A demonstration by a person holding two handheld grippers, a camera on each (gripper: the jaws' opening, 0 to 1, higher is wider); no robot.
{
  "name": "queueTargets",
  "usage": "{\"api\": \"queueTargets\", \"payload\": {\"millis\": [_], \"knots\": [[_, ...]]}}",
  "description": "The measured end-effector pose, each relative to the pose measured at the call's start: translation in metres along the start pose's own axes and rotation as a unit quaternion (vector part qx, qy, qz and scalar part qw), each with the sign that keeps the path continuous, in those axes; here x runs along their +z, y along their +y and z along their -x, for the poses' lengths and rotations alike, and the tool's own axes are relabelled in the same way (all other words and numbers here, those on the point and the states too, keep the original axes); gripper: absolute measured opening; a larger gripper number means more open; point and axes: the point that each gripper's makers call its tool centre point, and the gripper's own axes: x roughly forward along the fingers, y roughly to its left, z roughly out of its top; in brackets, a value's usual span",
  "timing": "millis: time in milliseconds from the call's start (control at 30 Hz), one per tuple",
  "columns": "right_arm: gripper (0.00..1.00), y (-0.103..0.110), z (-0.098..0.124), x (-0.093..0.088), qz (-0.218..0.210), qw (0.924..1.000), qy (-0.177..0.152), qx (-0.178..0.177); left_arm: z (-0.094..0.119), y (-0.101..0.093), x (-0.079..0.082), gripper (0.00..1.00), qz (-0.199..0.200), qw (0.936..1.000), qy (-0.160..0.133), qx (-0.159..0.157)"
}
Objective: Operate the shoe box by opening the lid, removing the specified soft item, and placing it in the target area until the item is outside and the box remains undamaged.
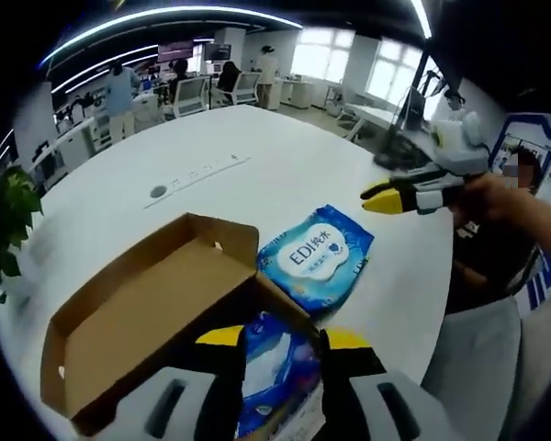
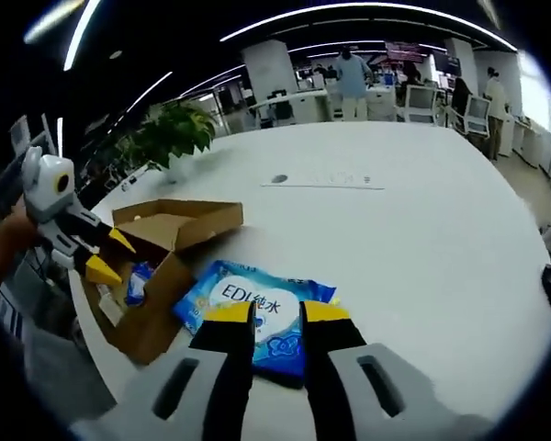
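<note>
Cardboard shoe box (image 1: 156,308) is lying open on the round white table (image 1: 257,165) in the left gripper view, its lid (image 1: 129,317) folded back toward the left and showing a bare brown inside. The left gripper (image 1: 280,354) is rising from the bottom edge with its yellow-tipped jaws standing apart over the box's open mouth; a blue packet (image 1: 275,367) still inside the box is showing in the gap between them, and whether the jaws are touching it cannot be told. A blue and white pack of wipes (image 1: 317,257) is lying flat on the table just beside the box's right corner, outside it. The right gripper (image 1: 386,195) is reaching in from the right, held in a person's hand (image 1: 491,197) above the table beyond the pack; whether its yellow jaws are apart cannot be told here. A green plant (image 1: 9,220) is standing at the left edge, and people are standing among desks in the background.

Right gripper view: the right gripper (image 2: 275,317) is hovering with its jaws apart directly over the pack of wipes (image 2: 248,308), gripping nothing. The shoe box (image 2: 156,266) is sitting to the left of the pack, lid (image 2: 179,220) open. The left gripper (image 2: 106,257) is dipping into the box, where the blue packet (image 2: 138,280) is showing. The plant (image 2: 170,133) is standing behind the box at the table (image 2: 395,239) edge.
</note>
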Motion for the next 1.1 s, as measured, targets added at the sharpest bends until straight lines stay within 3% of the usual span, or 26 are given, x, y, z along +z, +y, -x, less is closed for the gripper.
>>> {"api": "queueTargets", "payload": {"millis": [233,367,467,633,867,1100], "knots": [[0.27,0.044,0.001,0.017,0.049,0.9966,-0.007,0.067,0.007,0.002,-0.029,0.31,-0.017,0.9991,0.034,-0.018],[0.29,0.069,-0.002,0.022,0.086,0.9909,-0.006,0.104,0.009,0.001,-0.04,0.31,-0.035,0.9977,0.048,-0.033],[0.32,0.085,-0.006,0.024,0.14,0.9831,-0.004,0.118,0.009,0.002,-0.045,0.31,-0.054,0.9963,0.055,-0.036],[0.32,0.109,-0.017,0.019,0.237,0.9614,0.017,0.139,0.009,0.005,-0.051,0.31,-0.076,0.9943,0.063,-0.041],[0.31,0.137,-0.033,0.014,0.302,0.9372,0.037,0.171,0.006,0.008,-0.051,0.3,-0.109,0.9906,0.064,-0.052],[0.29,0.157,-0.056,0.011,0.332,0.9219,0.049,0.194,-0.003,0.011,-0.061,0.27,-0.16,0.9804,0.09,-0.07]]}}
